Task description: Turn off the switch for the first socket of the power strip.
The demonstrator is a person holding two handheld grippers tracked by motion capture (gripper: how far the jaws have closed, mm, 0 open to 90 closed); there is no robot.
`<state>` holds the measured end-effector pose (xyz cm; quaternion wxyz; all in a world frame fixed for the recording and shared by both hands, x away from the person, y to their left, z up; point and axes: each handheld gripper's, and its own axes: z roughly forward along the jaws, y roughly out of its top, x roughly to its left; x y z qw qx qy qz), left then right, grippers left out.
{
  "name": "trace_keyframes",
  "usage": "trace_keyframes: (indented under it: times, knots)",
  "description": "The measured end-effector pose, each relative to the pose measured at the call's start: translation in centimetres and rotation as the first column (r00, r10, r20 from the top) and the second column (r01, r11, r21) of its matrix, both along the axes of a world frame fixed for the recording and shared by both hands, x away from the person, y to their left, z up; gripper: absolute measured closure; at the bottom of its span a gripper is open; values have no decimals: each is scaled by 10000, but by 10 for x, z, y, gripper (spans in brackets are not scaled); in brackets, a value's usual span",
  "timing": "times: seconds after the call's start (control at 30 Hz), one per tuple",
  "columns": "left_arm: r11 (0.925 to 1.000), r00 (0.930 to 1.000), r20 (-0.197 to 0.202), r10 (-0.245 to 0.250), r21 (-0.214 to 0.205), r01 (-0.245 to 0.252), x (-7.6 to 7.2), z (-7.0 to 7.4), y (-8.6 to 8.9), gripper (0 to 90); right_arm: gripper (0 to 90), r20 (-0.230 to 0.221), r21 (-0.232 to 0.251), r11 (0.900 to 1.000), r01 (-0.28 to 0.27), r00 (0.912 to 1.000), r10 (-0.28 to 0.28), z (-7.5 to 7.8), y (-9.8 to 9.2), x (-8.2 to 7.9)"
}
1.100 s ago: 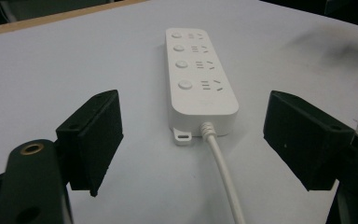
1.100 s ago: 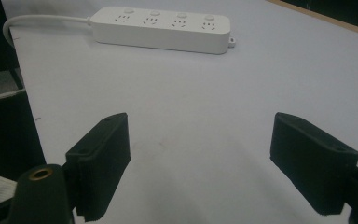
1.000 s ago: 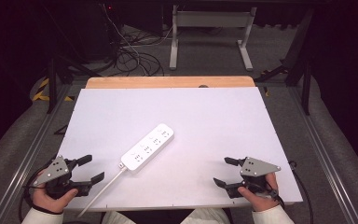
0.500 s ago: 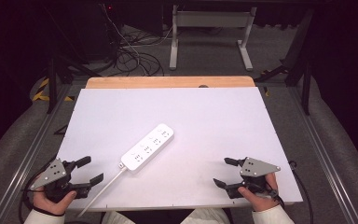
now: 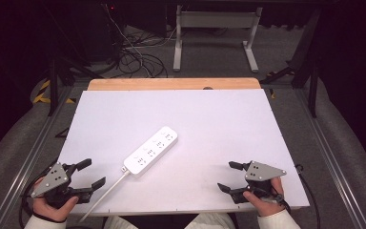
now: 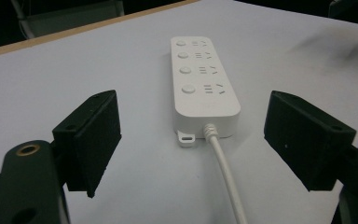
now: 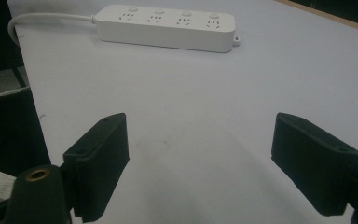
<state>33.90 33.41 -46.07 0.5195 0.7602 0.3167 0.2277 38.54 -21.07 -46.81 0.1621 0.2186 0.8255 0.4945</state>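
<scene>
A white power strip (image 5: 151, 150) with several sockets lies diagonally in the middle of the white tabletop (image 5: 209, 119). Its white cable (image 5: 106, 194) runs off toward the near edge. My left gripper (image 5: 93, 172) stands open at the near left corner, pointing at the strip's cable end. In the left gripper view the power strip (image 6: 204, 84) lies just beyond the left gripper (image 6: 200, 140), with the cable (image 6: 226, 177) passing between its jaws. My right gripper (image 5: 226, 176) is open at the near right. The right gripper (image 7: 205, 163) holds nothing, and the power strip (image 7: 165, 26) lies farther off.
A wooden strip (image 5: 171, 84) borders the table's far edge. Beyond it are a grey stand's legs (image 5: 214, 38) and loose cables (image 5: 133, 57) on the floor. Metal rails (image 5: 33, 152) run along both sides of the table.
My left gripper has drifted slightly toward the near edge of the table. The right gripper and the power strip have not moved.
</scene>
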Motion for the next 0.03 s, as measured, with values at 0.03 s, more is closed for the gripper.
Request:
trace_keyframes:
  times: [0.03]
  knots:
    - [10000, 10000, 0, 0, 0, 0, 0, 0, 0, 190, 192, 0, 0, 10000, 0, 10000, 0, 0, 0, 0]
